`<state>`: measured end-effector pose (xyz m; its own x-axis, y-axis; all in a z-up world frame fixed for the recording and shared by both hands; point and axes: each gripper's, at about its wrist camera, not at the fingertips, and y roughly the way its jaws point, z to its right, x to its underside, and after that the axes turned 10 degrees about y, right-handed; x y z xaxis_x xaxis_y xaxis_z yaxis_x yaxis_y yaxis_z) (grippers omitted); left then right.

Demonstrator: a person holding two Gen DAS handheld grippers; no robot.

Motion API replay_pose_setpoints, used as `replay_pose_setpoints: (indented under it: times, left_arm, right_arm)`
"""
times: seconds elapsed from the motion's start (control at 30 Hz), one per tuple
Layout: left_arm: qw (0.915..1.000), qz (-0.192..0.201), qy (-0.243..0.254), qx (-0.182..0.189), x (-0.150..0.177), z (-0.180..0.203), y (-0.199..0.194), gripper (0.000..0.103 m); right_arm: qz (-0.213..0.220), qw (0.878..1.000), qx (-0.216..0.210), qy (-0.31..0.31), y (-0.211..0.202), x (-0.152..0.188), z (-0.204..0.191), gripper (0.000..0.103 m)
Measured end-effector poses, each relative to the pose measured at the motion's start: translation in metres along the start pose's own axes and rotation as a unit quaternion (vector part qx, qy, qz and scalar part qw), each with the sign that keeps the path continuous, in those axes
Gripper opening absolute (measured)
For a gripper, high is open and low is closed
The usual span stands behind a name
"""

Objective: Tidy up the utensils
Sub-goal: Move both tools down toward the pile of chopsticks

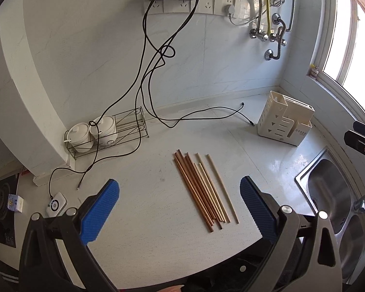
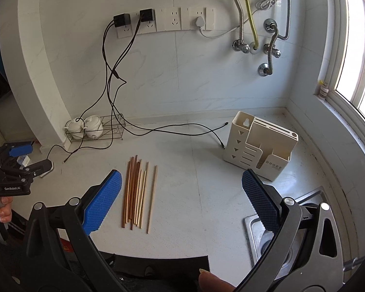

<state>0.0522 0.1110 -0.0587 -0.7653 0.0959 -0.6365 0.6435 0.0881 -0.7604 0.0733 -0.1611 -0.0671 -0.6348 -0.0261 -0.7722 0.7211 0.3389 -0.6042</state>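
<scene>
1. While both tools hang above the countertop (image 1: pixel 138 170), the left gripper (image 1: pixel 180 206) has its blue pads (image 1: pixel 99 214) spread wide with nothing between them.
2. From its own camera, the right gripper (image 2: pixel 182 199) is likewise spread apart and empty, its blue pads (image 2: pixel 102 204) clear of the counter.
3. Between the two tools lies a bundle of chopsticks (image 1: pixel 202 192), flat on the pale counter, the sticks roughly parallel and touching one another.
4. One lighter stick (image 2: pixel 152 199) lies just beside the bundle on its right, apart from the rest.
5. In the right wrist view the bundle sits just beside the left-hand pad of the right gripper; whether it touches it cannot be told.
6. A cream utensil holder (image 1: pixel 286 124) with slots and several compartments stands upright near the back corner, well apart from the chopsticks; the word "DROEE" is printed on its front pocket.
7. To the right of the holder, a steel sink (image 1: pixel 333 194) is set into the counter.
8. At the back left, a wire rack (image 1: pixel 124 129) holds two white lidded pots (image 1: pixel 95 131) side by side.
9. Black cables (image 1: pixel 146 73) hang from plugs in the wall sockets (image 2: pixel 172 19) and trail across the counter, one end lying near the holder.
10. A small white device (image 1: pixel 57 204) sits on the counter's left edge, with a cable running to it.
11. Metal pipes and valves (image 2: pixel 255 46) are fixed to the wall under a water heater, near the window (image 2: pixel 360 48).
</scene>
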Motion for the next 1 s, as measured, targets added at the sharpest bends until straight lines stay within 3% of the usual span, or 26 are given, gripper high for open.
replay_pose_setpoints:
  times: [0.23, 0.4, 0.63, 0.83, 1.0]
  left_arm:
    - [0.9983, -0.023, -0.049, 0.019, -0.002, -0.01, 0.042, 0.098]
    - [0.9931, -0.043, -0.108, 0.019, -0.004, -0.012, 0.073, 0.098]
    - [0.9896, -0.103, -0.097, -0.026, -0.006, 0.002, 0.116, 0.098]
    - [0.9823, -0.135, -0.128, -0.018, 0.008, 0.0, 0.153, 0.098]
    - [0.9706, -0.177, -0.163, -0.003, 0.028, -0.01, 0.191, 0.098]
  right_arm:
    - [-0.029, 1.0, -0.001, -0.009, 0.063, -0.008, -0.004, 0.095]
    - [-0.042, 0.998, -0.027, -0.035, 0.104, -0.019, -0.006, 0.095]
    - [-0.063, 0.996, -0.036, -0.041, 0.154, -0.026, 0.009, 0.095]
    - [-0.084, 0.995, -0.028, -0.047, 0.19, -0.022, 0.014, 0.095]
    - [-0.094, 0.994, -0.021, -0.043, 0.201, -0.015, 0.008, 0.095]
